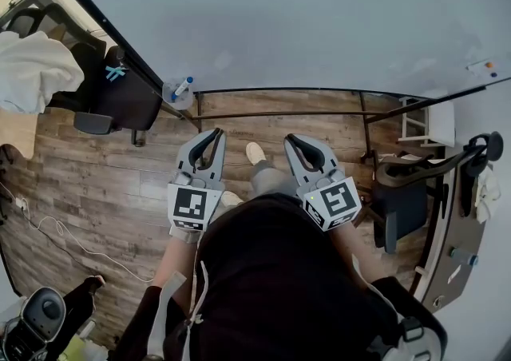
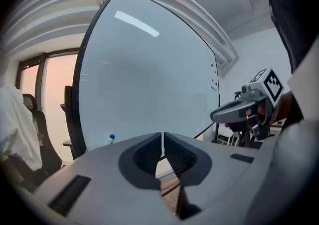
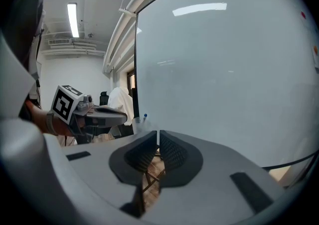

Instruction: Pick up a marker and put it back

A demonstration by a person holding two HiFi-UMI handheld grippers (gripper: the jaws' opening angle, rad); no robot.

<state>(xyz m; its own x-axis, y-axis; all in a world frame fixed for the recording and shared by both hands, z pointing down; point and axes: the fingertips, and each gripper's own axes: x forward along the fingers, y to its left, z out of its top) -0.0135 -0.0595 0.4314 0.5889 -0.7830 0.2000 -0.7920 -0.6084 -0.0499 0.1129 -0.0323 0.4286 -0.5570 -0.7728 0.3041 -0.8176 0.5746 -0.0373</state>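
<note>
1. At the far left, an office chair (image 1: 104,100) stands on the wooden floor beside the whiteboard (image 1: 303,16).
2. The marker (image 1: 184,84), white-bodied with a blue cap, stands cap-up in a small clear holder (image 1: 172,96) at the board's lower left corner. Neither gripper touches it. With it standing there, the scene fits a marker waiting to be lifted as well as one already returned.
3. Judging by its look, the marker is light, stiff and smooth plastic, so it could slip or twist in a loose pinch. Only its upper part shows above the holder. The best hold is probably across the barrel just under the cap, lifting straight along its length so the holder is not dragged or tipped.
4. The left gripper (image 1: 215,134) is held over the floor, right of the holder and apart from it. Its jaws are pressed together at the tips with nothing between them.
5. The right gripper (image 1: 291,140) is alongside, further from the marker. Its jaws are likewise together and empty.
</note>
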